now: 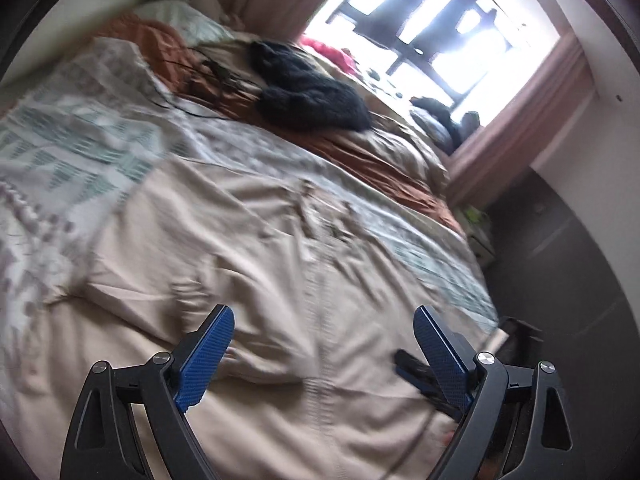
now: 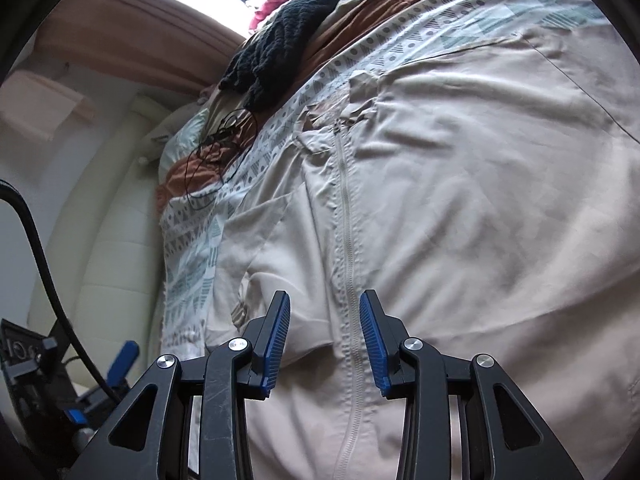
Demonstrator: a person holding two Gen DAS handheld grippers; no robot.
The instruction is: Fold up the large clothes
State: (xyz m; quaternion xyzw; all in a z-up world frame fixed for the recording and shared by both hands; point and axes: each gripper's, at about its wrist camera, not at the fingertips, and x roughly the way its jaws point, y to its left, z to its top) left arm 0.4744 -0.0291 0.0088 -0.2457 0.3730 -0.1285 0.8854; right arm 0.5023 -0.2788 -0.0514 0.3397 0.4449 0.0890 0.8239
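A large beige zip-up jacket (image 1: 248, 240) (image 2: 460, 200) lies spread and creased on the bed, front side up, its zipper (image 2: 346, 208) running away from me. My left gripper (image 1: 324, 312) hovers over the jacket's lower part with its blue pads wide open and nothing between them. My right gripper (image 2: 325, 298) is partly open just above the zipper line, its pads apart and not pressing on the cloth. The right gripper's dark tip (image 1: 416, 376) shows beside my left gripper's right finger. The left wrist view is blurred.
The patterned white-and-teal bedspread (image 1: 80, 148) (image 2: 192, 248) lies under the jacket. A black knitted garment (image 1: 308, 92) (image 2: 284, 28), a rust-brown sheet (image 1: 160, 40) and a thin black cable (image 2: 208, 160) lie further up. A cream headboard (image 2: 112, 220), bright window (image 1: 432, 20) and dark cabinet (image 1: 560, 260) surround the bed.
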